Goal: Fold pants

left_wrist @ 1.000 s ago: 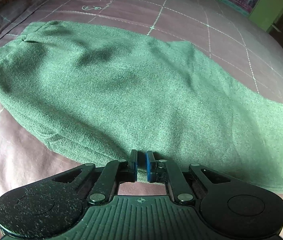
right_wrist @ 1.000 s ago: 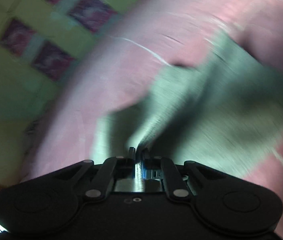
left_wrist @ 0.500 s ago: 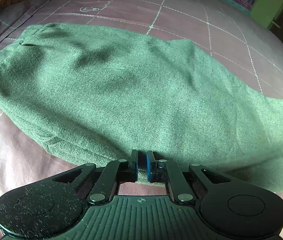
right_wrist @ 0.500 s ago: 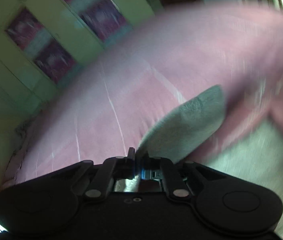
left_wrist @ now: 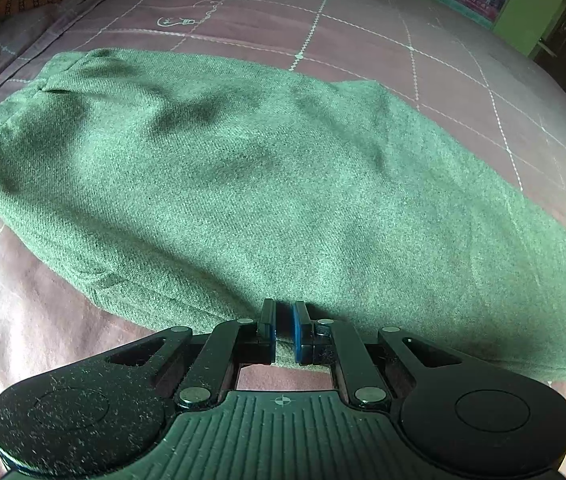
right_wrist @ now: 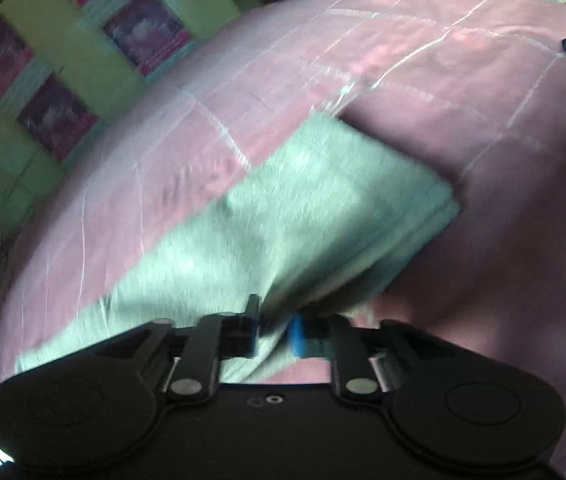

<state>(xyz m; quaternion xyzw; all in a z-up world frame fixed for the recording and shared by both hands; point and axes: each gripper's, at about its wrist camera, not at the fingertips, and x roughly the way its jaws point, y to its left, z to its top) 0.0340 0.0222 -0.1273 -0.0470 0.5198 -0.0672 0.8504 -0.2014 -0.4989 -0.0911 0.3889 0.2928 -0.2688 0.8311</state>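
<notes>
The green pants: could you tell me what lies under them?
The green pants lie on a pink checked bedspread, visible all around them. Whatever sits beneath the fabric is covered.

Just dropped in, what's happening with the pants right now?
A person is folding green pants on a pink bedspread. The left tongs pinch the near edge of the pants. The right tongs sit partly open at the fabric; motion blur hides whether they grip it.
</notes>
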